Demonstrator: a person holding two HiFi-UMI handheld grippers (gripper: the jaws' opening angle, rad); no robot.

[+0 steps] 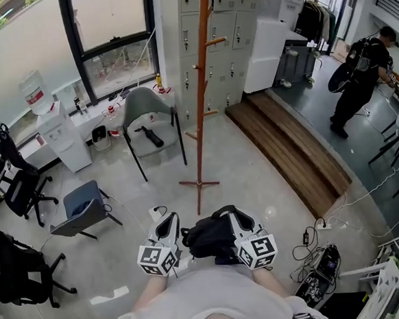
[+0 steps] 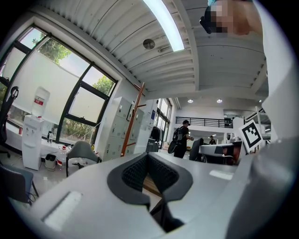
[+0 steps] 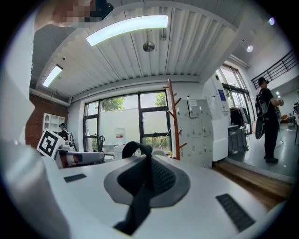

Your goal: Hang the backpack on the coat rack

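The black backpack [image 1: 211,235] hangs close in front of me between both grippers. My left gripper [image 1: 172,219] is at its left side and my right gripper [image 1: 233,213] at its right, both pointing level toward the wooden coat rack [image 1: 201,86]. In the left gripper view the left gripper [image 2: 147,161] is shut with a black strap [image 2: 164,215] pinched low between its jaws. In the right gripper view the right gripper [image 3: 149,164] is shut on a black strap [image 3: 138,196] whose loop rises above the jaws. The coat rack [image 3: 174,120] stands on the floor a short way ahead.
A grey chair [image 1: 148,118] stands left of the rack, a blue-grey chair [image 1: 83,209] nearer on the left, black office chairs [image 1: 19,187] beyond. Lockers [image 1: 227,29] stand behind the rack. A wooden step [image 1: 288,148] runs on the right. Cables and a power strip [image 1: 316,239] lie by my right side. A person [image 1: 359,74] stands far right.
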